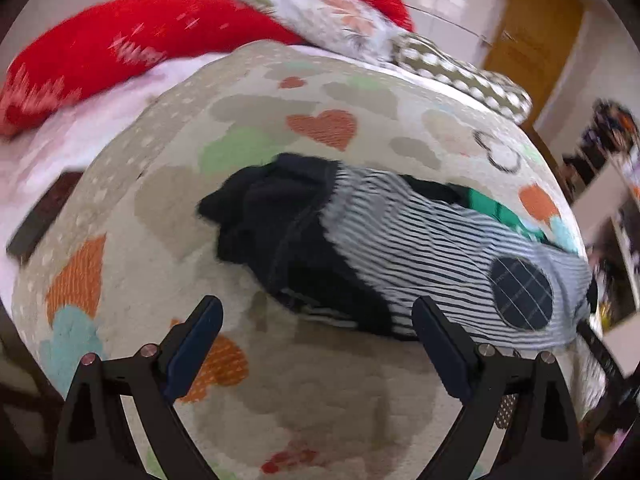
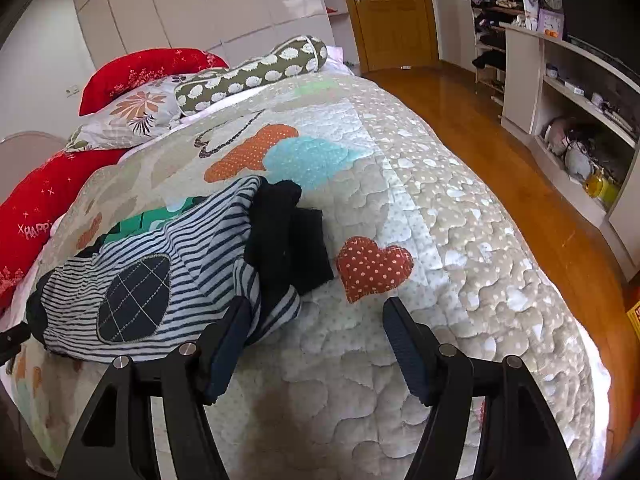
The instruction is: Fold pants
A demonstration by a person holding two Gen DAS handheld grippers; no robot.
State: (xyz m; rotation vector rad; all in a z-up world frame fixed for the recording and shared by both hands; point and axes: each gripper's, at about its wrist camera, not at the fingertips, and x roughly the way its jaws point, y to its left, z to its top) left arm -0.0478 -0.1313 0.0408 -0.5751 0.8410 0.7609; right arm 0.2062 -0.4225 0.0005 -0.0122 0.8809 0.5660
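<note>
Bedroom shot, with a beige quilted bedspread covered in heart patches (image 2: 400, 184) filling both frames. Left gripper (image 1: 318, 312) was spread wide and empty, and so was the right gripper (image 2: 314, 314). Just past their tips sat the crumpled pile of striped grey and black clothing (image 2: 168, 264), centre-right in the left view (image 1: 360, 248). Red pillows (image 2: 140, 70) were upper left.

left view motion-blurred | green garment (image 2: 156, 216) mostly hidden under striped pants (image 2: 160, 280)
</note>
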